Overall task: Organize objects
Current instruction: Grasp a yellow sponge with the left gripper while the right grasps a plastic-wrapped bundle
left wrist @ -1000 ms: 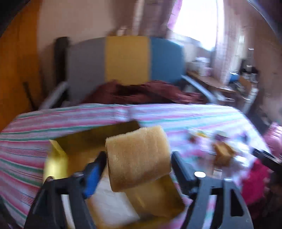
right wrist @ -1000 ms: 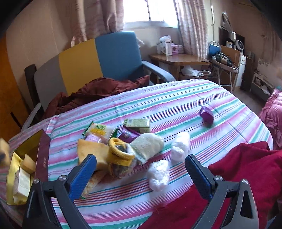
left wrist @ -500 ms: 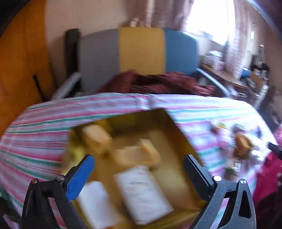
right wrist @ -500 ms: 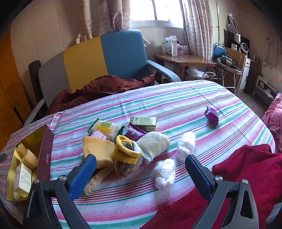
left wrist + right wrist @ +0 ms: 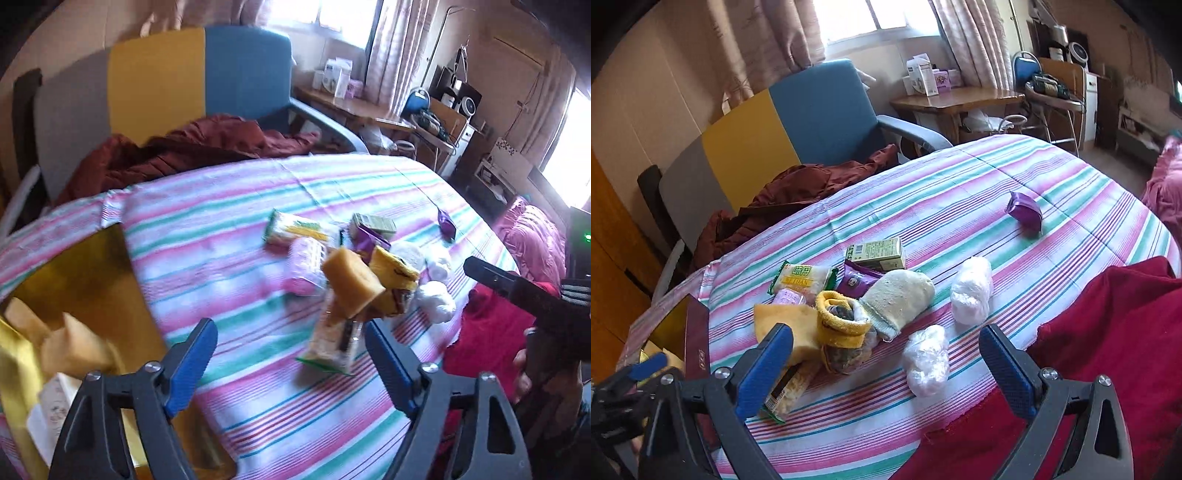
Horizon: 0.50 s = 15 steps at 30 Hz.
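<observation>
The left gripper [image 5: 291, 363], with blue pads on black jaws, stands wide apart with nothing between the pads; its jaws have just been closing a little, and only the pink, green and white striped cloth [image 5: 229, 229] of the table lies under the gap. At the near left edge of the left wrist view sits the gold-lined open cardboard box [image 5: 92, 266], holding a tan sponge block [image 5: 74, 350] and a white printed carton [image 5: 51, 406]. The right gripper [image 5: 886, 362] is likewise spread wide and grips nothing; it hangs over the near part of the table, above a pile of loose items. In that pile, a yellow sponge block [image 5: 790, 325] lies at the left, touching a rolled yellow knitted sock [image 5: 842, 325]; a pale green sock [image 5: 901, 295] leans against it on the right. Beyond these lie a green-and-white snack packet [image 5: 805, 277], a purple foil packet [image 5: 857, 280] and a small green carton [image 5: 879, 253]. Two crumpled clear plastic bundles [image 5: 971, 290] lie to the right of the pile, one nearer than the other. A small purple wrapper [image 5: 1025, 214] rests well apart at the far right. A red fleece fabric [image 5: 1089, 332] covers the near right corner. A grey, yellow and blue armchair [image 5: 768, 125] stands behind the table.
</observation>
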### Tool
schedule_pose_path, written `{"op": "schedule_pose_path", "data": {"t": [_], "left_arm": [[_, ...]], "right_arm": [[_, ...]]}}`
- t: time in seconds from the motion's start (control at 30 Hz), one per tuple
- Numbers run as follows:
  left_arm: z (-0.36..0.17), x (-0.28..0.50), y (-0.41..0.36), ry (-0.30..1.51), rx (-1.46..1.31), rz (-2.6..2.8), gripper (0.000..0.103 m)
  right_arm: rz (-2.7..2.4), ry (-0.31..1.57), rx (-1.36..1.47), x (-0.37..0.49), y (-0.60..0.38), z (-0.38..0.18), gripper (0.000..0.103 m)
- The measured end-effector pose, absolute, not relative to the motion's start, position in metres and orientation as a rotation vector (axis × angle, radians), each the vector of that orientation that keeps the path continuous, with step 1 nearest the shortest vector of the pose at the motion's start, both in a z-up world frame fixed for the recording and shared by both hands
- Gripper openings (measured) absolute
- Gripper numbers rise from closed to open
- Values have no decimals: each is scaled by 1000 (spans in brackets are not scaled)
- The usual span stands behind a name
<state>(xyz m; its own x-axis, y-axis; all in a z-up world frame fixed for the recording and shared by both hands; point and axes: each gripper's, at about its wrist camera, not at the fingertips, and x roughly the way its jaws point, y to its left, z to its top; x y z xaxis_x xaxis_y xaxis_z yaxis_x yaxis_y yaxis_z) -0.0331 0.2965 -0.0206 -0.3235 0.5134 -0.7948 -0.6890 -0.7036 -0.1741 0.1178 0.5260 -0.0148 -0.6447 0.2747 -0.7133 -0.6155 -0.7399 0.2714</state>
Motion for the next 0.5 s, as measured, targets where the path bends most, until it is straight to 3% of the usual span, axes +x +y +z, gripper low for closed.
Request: {"op": "schedule_pose_path", "data": {"t": [0.3,0.5], "left_arm": [[-26,-35,337,241,-1160,1964,68],[-38,-48,357,220,-1191,1926,64]], "right_arm": [[2266,801,-839,141,586,3,103],[2240,889,-1099,130,610,-21,102]]}}
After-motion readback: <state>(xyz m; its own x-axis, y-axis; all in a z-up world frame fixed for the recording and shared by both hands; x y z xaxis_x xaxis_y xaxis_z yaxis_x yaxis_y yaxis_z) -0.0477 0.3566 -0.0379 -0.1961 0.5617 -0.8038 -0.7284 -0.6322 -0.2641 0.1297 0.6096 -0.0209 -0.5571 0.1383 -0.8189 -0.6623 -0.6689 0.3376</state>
